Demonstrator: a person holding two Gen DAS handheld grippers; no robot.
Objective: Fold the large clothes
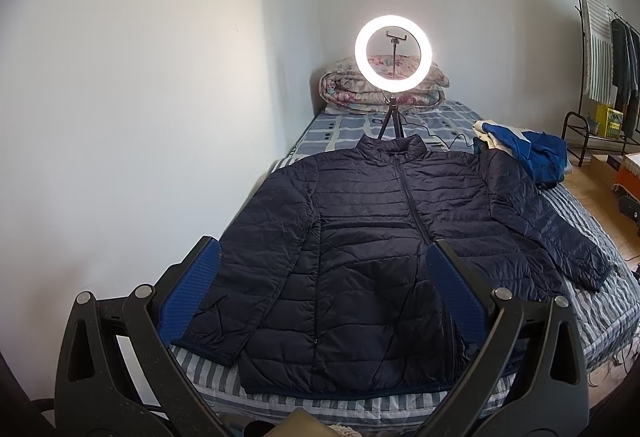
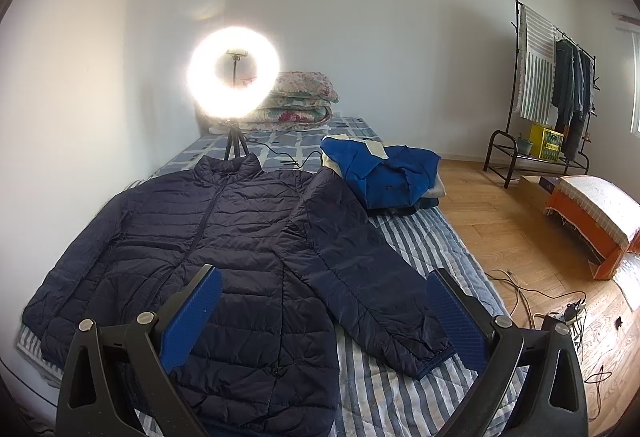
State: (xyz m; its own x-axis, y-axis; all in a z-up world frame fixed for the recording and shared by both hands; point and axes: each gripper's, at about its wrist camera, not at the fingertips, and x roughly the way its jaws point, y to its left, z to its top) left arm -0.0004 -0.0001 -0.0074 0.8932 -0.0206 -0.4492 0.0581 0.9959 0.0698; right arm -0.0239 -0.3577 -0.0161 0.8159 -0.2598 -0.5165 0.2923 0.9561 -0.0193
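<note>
Looking left to right: the left gripper (image 1: 320, 277) hangs wide open and empty above the navy quilted puffer jacket (image 1: 360, 237), which lies flat, zipped, sleeves out, on the striped bed (image 1: 600, 325). The right gripper (image 2: 324, 301) is just as wide, holding nothing. My worry is the slick fabric slipping from the pads (image 2: 192, 317) mid-fold, or the right sleeve (image 2: 376, 277) sliding off the bed edge.

Each tool, left (image 1: 320, 273) and right (image 2: 324, 301), has two black plastic arms with triangular cut-outs, round silver pivot screws near the top, and flat fingers (image 1: 188, 289) faced with ribbed blue pads (image 2: 456, 317).
</note>
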